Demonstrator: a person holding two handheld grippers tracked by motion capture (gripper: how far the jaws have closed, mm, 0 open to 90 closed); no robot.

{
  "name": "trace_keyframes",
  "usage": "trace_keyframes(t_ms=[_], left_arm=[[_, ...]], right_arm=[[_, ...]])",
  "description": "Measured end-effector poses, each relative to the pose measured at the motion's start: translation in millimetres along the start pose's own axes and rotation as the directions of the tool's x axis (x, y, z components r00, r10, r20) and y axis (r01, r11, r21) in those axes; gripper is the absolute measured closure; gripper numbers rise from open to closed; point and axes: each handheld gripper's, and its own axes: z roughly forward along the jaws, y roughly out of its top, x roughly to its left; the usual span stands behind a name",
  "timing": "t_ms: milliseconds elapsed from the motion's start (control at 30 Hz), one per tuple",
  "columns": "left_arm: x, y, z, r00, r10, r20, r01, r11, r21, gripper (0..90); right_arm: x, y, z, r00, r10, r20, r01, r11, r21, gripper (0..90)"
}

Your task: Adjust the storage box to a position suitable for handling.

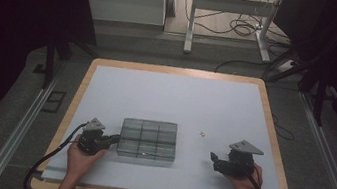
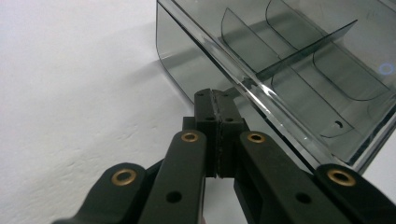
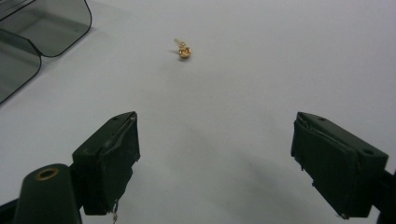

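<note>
**Shut jaws brace the box while open jaws face a small gold piece**

Forearms come in from six o'clock in the high view, one gripper in each hand. Left gripper [image 1: 110,140] lies low on the table [image 1: 215,106] with its tip at the nine o'clock side of the box [image 1: 148,139], a smoky clear organiser split into compartments. In the left gripper view its jaws are pressed flat together with nothing between them, and the closed tip [image 2: 215,100] sits against the box's outer wall just under the rim. Held like that, it looks meant to steady or nudge the box rather than to pick anything up; whether it actually presses on the wall I cannot tell.

Right gripper [image 1: 214,158] rests toward four o'clock on the table, well apart from the box, jaws spread wide and empty. Its own view looks straight between the two pads [image 3: 109,161] at a tiny gold part [image 3: 183,50] lying alone on the white surface at about twelve o'clock, with a corner of the box [image 3: 51,28] at ten o'clock. In the high view that part [image 1: 202,134] sits between the box and the right gripper, slightly farther up the table. The wide opening and the straight line-up suggest a pick is being prepared, likely to drop the part into a compartment, all of which look empty from here.
</note>
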Motion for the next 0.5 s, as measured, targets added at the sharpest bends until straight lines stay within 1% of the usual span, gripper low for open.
trace_keyframes(t_ms=[33, 67, 133, 167, 500], left_arm=[[-1.3, 0.4, 0.8, 1.0, -0.002, 0.001, 0.002, 1.0, 0.0, 90.0], [-3.7, 1.5, 2.7, 1.0, 0.007, -0.001, -0.007, 1.0, 0.0, 90.0], [-4.7, 2.0, 3.6, 1.0, 0.006, 0.002, -0.006, 1.0, -0.002, 90.0], [-5.8, 2.5, 5.4, 0.9999, 0.005, 0.015, -0.005, 1.0, -0.006, 90.0], [-10.2, 4.7, 9.0, 0.9998, 0.015, 0.015, -0.014, 0.9999, -0.007, 90.0]], right_arm=[[0.0, -0.1, 0.1, 1.0, 0.0, 0.0, 0.0, 1.0, 0.0, 14.5], [0.1, -0.1, 0.2, 1.0, 0.0, 0.0, 0.0, 1.0, 0.001, 14.5], [0.2, -0.2, 0.3, 1.0, 0.0, 0.0, 0.0, 1.0, 0.001, 14.5], [0.3, -0.3, 0.6, 1.0, 0.0, 0.0, 0.0, 1.0, 0.004, 14.5], [1.4, -0.8, 2.7, 1.0, -0.007, 0.0, 0.007, 1.0, 0.01, 14.5]])
